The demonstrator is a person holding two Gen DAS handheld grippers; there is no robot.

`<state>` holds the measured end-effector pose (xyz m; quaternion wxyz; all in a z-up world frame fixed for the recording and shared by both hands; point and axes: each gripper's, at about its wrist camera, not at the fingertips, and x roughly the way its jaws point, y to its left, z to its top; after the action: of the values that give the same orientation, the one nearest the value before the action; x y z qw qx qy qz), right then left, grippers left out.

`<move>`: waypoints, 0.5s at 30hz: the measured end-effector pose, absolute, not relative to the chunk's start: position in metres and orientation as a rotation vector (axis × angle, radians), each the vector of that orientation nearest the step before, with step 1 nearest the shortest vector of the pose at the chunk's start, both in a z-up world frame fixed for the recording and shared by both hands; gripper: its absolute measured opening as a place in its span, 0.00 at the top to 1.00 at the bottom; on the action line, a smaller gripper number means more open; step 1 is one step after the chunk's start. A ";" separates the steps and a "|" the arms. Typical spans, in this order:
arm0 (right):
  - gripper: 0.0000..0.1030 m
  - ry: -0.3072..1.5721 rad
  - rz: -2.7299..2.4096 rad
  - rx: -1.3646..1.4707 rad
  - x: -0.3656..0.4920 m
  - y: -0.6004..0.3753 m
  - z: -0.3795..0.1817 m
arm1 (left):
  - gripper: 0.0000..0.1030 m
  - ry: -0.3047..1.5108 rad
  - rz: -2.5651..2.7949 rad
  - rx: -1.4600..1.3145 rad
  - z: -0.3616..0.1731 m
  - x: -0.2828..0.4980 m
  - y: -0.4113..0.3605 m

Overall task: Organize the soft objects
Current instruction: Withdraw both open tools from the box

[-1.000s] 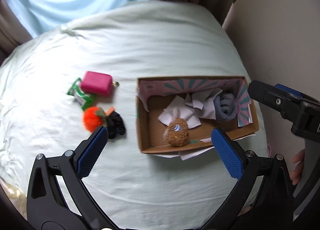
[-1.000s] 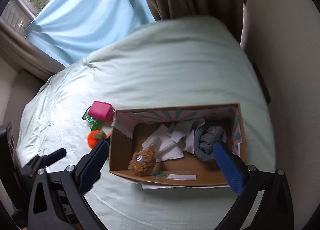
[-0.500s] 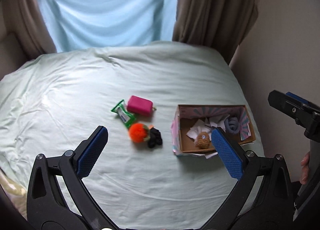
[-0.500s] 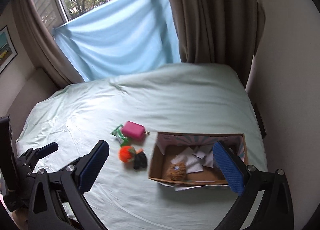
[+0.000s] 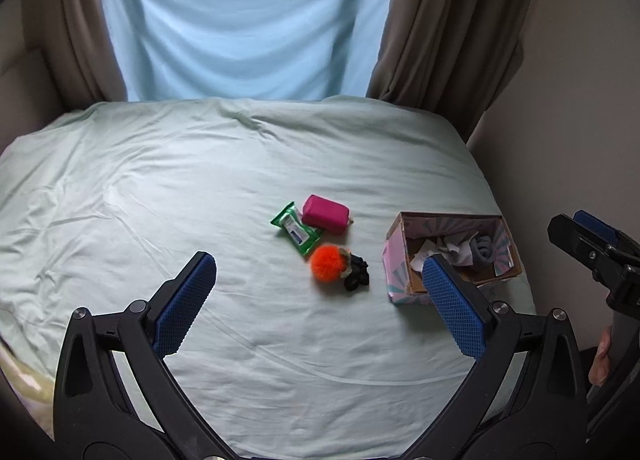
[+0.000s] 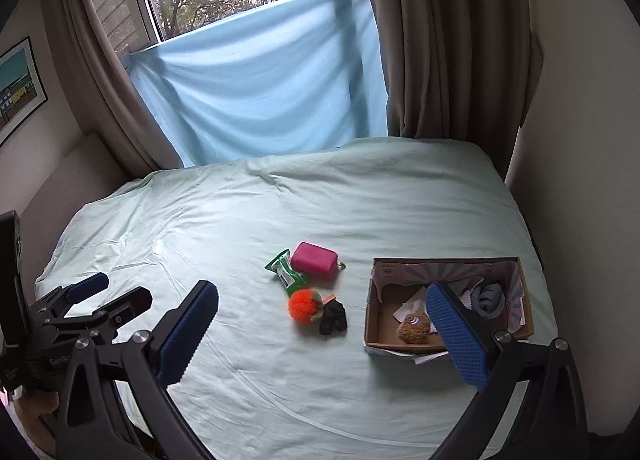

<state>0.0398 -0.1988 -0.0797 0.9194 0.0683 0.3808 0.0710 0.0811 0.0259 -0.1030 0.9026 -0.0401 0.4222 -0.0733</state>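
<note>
Pale green sheet covers the bed (image 5: 200,180), and your things lie on it near the middle. The cardboard box (image 6: 374,324) stands on the right side of the bed, close to the wall. Inside it you can see a brown fuzzy toy (image 6: 414,329) at the near wall, some white paper pieces (image 6: 408,306) in the middle, and a grey rolled cloth (image 6: 490,298) at the right end.

To the left of the box, well apart from it, four things sit in a small group. The pink pouch (image 5: 325,213) is the farthest from you, and it touches the green wipes packet (image 5: 295,227) just beside it on the left. Nearer to you is the orange pompom (image 5: 328,262), and a black scrunchie (image 5: 356,275) touches it on the right.

Your left gripper (image 5: 320,308) is wide, the two blue pads (image 5: 184,302) far apart, and it holds nothing. It hangs above the near part of the bed. Your right gripper (image 6: 322,334) is wide too and also empty; its right pad stands in front of the box in that view. In the left wrist view the right tool shows only at the right edge, with part of your hand (image 5: 602,356) below it.
</note>
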 end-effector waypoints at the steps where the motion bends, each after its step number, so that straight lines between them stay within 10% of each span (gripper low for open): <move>1: 0.00 0.775 0.136 0.140 0.039 -0.193 -0.080 | 0.00 0.876 -0.165 -0.081 -0.104 0.083 0.032; 15: 0.00 0.837 -0.046 0.394 0.053 -0.155 -0.151 | 0.00 1.032 -0.304 -0.025 -0.181 0.147 0.059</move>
<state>0.0531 -0.1550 -0.1506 0.8946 0.1902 0.4037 -0.0223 0.1468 0.0586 -0.1808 0.8588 -0.0119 0.4913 -0.1446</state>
